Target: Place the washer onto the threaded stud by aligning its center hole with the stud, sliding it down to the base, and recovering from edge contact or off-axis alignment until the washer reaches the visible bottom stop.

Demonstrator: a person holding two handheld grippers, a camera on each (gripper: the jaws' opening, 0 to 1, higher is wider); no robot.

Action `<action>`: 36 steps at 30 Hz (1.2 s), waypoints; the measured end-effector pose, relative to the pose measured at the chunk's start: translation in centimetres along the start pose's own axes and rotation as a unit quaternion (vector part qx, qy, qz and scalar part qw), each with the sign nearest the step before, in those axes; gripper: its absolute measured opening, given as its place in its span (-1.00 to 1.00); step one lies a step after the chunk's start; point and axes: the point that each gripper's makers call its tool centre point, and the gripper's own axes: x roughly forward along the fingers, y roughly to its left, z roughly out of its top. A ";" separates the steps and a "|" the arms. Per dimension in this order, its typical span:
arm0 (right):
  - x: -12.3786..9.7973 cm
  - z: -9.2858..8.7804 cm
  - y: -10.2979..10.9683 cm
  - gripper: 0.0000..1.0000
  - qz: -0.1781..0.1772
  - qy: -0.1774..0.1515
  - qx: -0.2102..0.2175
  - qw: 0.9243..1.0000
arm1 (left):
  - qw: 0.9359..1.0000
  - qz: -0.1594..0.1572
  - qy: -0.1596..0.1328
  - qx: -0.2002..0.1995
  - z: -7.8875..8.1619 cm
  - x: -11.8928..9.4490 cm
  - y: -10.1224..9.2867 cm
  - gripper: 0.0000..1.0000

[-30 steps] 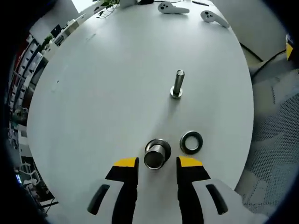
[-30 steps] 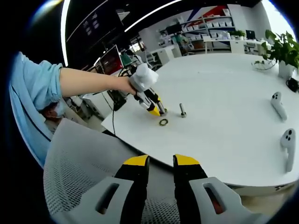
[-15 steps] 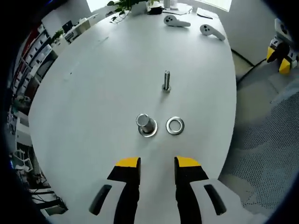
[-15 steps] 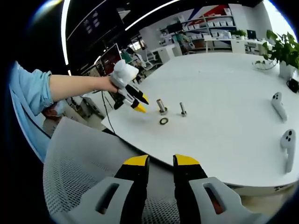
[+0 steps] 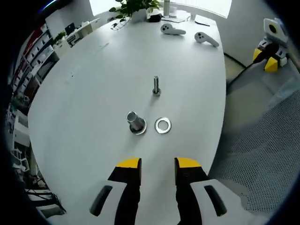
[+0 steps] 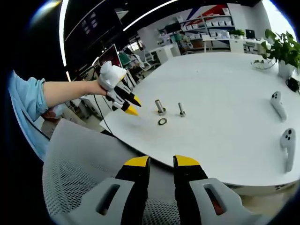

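the washer is seen lying flat on the white desk, just beside a short metal cylinder and apart from the upright threaded stud. both the left tongs and right tongs are held parted, gripping nothing.

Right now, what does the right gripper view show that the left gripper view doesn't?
Right gripper view: a person's arm in a blue sleeve, holding the left claw near the table edge, its jaws apart and empty.
Left gripper view: the right claw from outside, off past the table edge.
Both: the washer lying flat beside a thick post, a thin bolt, two controllers, a plant and a mesh chair.
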 end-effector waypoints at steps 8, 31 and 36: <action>0.0 0.0 0.0 -0.56 0.002 0.002 -0.004 1.000 | 0.999 -0.021 0.011 0.027 1.1 1.7 -1.3 -0.47; 0.0 0.2 0.0 -0.56 0.002 -0.008 0.002 1.000 | 0.996 -0.042 0.030 0.078 3.3 5.7 -2.2 -0.47; 0.0 0.2 0.1 -0.55 0.004 -0.009 0.001 1.000 | 0.993 -0.030 0.047 0.108 3.5 7.3 -1.4 -0.47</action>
